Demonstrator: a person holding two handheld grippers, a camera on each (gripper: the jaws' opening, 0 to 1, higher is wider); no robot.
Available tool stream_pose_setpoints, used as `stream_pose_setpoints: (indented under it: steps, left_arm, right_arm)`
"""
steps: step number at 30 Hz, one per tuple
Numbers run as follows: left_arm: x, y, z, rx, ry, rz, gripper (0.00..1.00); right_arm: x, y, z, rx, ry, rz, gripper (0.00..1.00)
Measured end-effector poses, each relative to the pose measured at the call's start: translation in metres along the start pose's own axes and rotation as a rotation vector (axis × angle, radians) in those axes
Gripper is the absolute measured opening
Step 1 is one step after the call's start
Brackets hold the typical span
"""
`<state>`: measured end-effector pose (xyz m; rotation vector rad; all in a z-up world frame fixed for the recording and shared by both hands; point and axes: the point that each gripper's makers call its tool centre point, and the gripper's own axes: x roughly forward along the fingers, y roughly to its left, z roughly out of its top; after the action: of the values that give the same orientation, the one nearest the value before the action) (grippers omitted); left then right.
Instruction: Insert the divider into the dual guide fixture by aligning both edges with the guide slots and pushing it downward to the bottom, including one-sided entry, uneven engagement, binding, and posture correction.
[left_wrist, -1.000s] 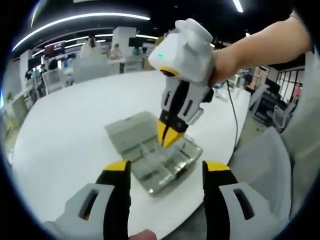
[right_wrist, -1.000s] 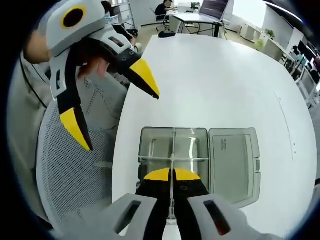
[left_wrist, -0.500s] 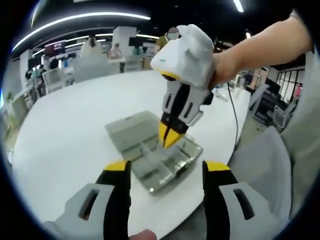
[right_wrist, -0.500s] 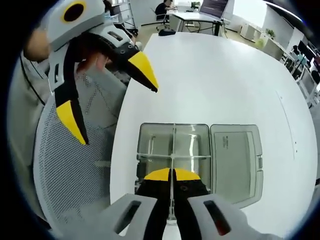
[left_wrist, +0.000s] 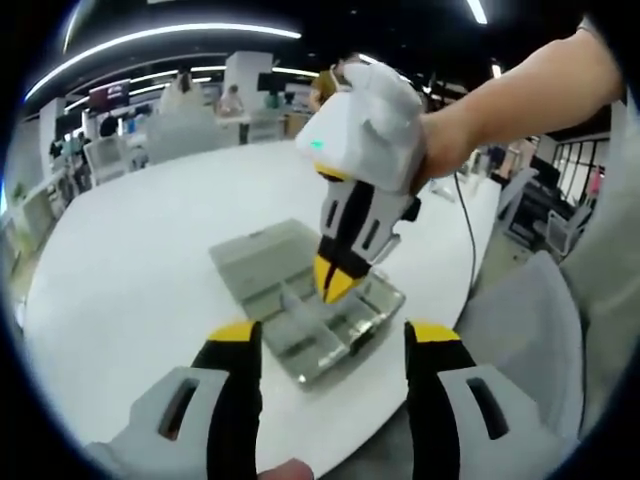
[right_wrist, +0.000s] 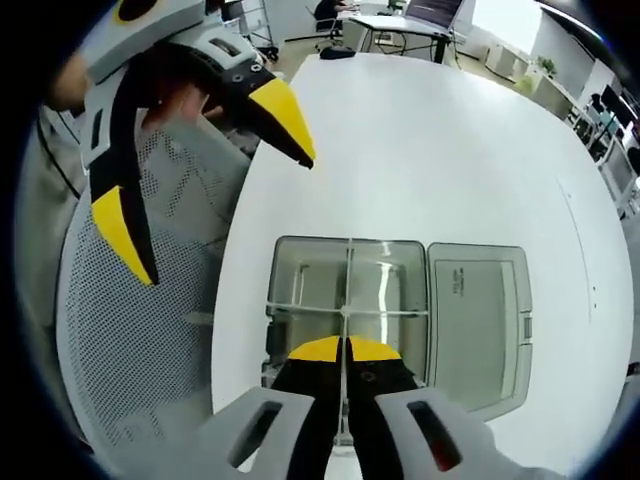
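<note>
A clear plastic box, the guide fixture, lies open on the round white table, its lid flat beside it. My right gripper is shut on the thin clear divider, seen edge-on and running down the box's middle across a cross wall. In the left gripper view the right gripper points down into the box, held by a hand. How deep the divider sits I cannot tell. My left gripper hovers open near the table's edge, holding nothing.
A grey mesh chair stands at the table's edge beside the box. A cable trails from the right hand. Desks, chairs and people fill the office behind the table.
The right gripper has leaned and edged slightly to the left over the box, still shut on the divider. The left gripper stays open and almost still.
</note>
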<state>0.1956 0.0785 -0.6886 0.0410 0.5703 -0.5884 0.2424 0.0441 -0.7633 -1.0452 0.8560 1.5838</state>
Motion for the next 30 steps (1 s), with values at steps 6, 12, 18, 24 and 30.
stream_pose_setpoints:
  steps: [6, 12, 18, 24, 30]
  left_arm:
    - [-0.001, 0.001, 0.000, -0.001, 0.004, 0.002, 0.57]
    - [-0.001, 0.002, -0.002, -0.006, 0.007, 0.004, 0.57]
    - [-0.001, 0.001, -0.005, -0.010, 0.014, 0.002, 0.57]
    - [-0.001, 0.002, -0.007, -0.007, 0.019, 0.000, 0.57]
    - [-0.003, 0.004, -0.006, -0.006, 0.020, 0.004, 0.57]
  right_arm:
    - [0.009, 0.001, -0.004, -0.009, 0.019, -0.011, 0.00]
    - [0.015, -0.001, -0.007, 0.001, 0.026, -0.014, 0.00]
    - [0.019, -0.001, -0.007, 0.001, 0.027, -0.019, 0.00]
    - [0.022, -0.002, -0.009, 0.008, 0.022, -0.028, 0.00]
    - [0.023, -0.001, -0.009, -0.007, 0.028, -0.038, 0.00]
